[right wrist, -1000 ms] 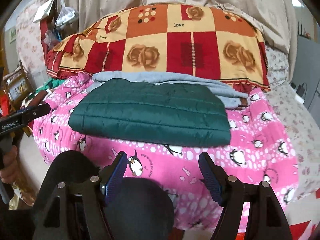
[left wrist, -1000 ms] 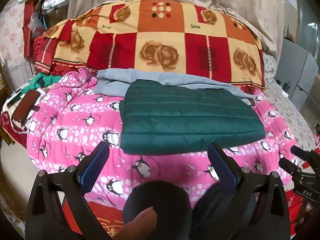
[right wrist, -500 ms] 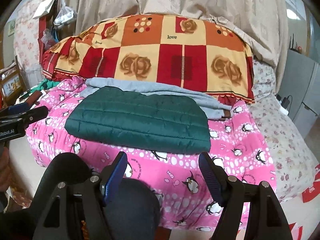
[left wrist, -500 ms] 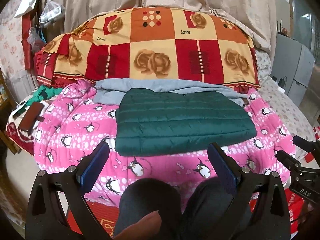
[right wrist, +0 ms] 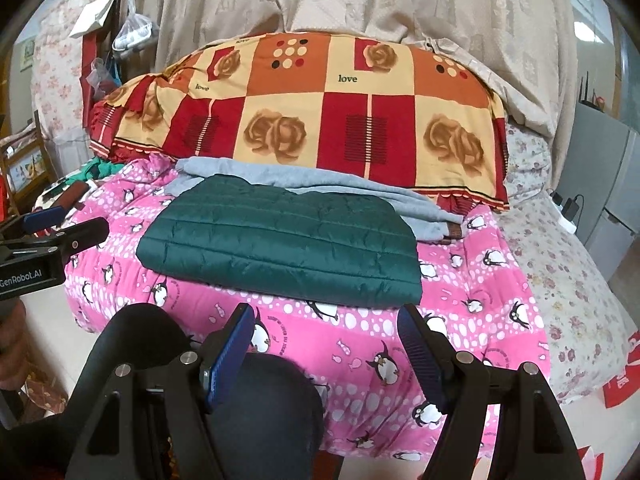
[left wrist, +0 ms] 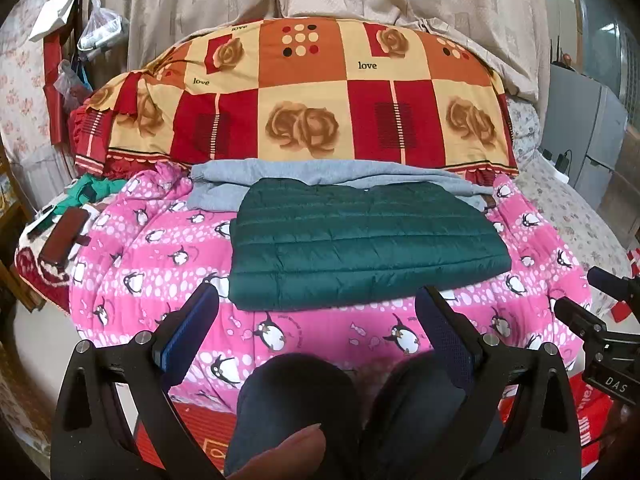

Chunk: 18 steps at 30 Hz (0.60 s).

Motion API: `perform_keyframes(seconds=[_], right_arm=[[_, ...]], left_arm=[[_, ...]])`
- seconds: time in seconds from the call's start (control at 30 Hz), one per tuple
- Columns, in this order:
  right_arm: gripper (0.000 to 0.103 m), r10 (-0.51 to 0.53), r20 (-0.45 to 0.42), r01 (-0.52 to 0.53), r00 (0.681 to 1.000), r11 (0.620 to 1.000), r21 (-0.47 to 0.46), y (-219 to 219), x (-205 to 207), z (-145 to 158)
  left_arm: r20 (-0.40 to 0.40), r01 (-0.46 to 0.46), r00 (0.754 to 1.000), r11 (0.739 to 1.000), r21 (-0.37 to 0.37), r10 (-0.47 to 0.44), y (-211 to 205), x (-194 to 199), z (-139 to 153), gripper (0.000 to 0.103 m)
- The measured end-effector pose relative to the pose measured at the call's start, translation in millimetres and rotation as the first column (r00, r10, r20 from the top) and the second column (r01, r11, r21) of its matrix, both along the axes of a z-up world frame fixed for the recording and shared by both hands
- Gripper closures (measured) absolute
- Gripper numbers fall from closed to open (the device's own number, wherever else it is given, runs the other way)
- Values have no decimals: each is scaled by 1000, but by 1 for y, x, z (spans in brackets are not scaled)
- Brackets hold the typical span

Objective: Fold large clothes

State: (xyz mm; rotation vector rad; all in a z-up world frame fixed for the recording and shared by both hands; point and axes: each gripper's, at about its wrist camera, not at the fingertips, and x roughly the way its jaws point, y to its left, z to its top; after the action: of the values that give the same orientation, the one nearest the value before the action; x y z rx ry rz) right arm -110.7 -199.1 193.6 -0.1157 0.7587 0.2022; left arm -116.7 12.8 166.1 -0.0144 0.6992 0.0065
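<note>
A dark green quilted jacket (left wrist: pixel 360 244) (right wrist: pixel 280 240) lies folded into a flat rectangle on the pink penguin blanket (left wrist: pixel 152 248) (right wrist: pixel 472 320). Behind it, partly under it, rests a grey garment (left wrist: pixel 320 170) (right wrist: pixel 360 194). My left gripper (left wrist: pixel 316 324) hangs open in front of the jacket's near edge, nothing between its blue pads. My right gripper (right wrist: pixel 326 338) is also open and empty, held back from the jacket over the blanket's front edge. Each gripper shows at the edge of the other's view. Dark-trousered knees fill the bottom of both views.
A large red, orange and cream rose-patterned quilt (left wrist: pixel 304 96) (right wrist: pixel 304 108) is piled behind the clothes against beige curtains. A brown case (left wrist: pixel 62 236) and green cloth (left wrist: pixel 86 192) lie at the left. A floral mattress (right wrist: pixel 560 272) extends right, with a grey cabinet (left wrist: pixel 580 136) beyond.
Both grippers have drawn back and risen a little from the bed, so the jacket and blanket look smaller and farther away. The jacket has not moved. Both stay open.
</note>
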Motion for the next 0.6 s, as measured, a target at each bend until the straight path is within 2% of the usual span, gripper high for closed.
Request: perform_keyframes(seconds=[0.6], right_arm=[[32, 8, -10, -8, 1000, 1000, -2, 3, 1, -3]], left_arm=[[-2, 1, 1000, 1000, 0, -1, 2, 0, 0, 4]])
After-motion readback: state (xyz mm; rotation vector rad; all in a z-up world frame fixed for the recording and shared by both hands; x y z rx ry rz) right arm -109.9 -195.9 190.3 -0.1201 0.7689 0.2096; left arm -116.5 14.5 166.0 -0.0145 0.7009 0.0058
